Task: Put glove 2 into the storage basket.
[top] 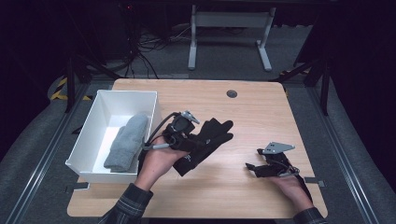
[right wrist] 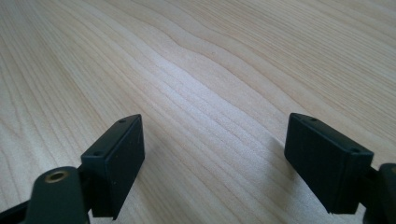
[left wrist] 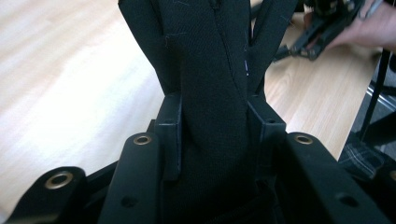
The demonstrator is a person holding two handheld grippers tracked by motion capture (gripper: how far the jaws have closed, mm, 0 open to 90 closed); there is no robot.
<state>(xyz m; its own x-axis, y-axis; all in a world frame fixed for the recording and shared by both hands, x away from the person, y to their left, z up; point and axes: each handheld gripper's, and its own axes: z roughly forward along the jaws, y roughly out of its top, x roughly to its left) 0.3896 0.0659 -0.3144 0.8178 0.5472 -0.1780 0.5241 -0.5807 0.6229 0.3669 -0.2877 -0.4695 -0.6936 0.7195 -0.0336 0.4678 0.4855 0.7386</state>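
Black fabric fills the space between the jaws of the left gripper (left wrist: 214, 135): it is a black glove (top: 205, 142), and both pads press on it from the two sides. In the high view the left gripper (top: 194, 133) holds this glove above the wooden table (top: 243, 116), just to the right of the white box (top: 88, 135). The fingers of the glove point away from the person, toward the far right. Inside the white box lies a grey glove (top: 127, 142), along its length. The right gripper (top: 254, 167) rests low on the table near the front right corner, well apart from the black glove. Its jaws stand wide in the right gripper view (right wrist: 219, 158), with bare wood between them and no object in them.
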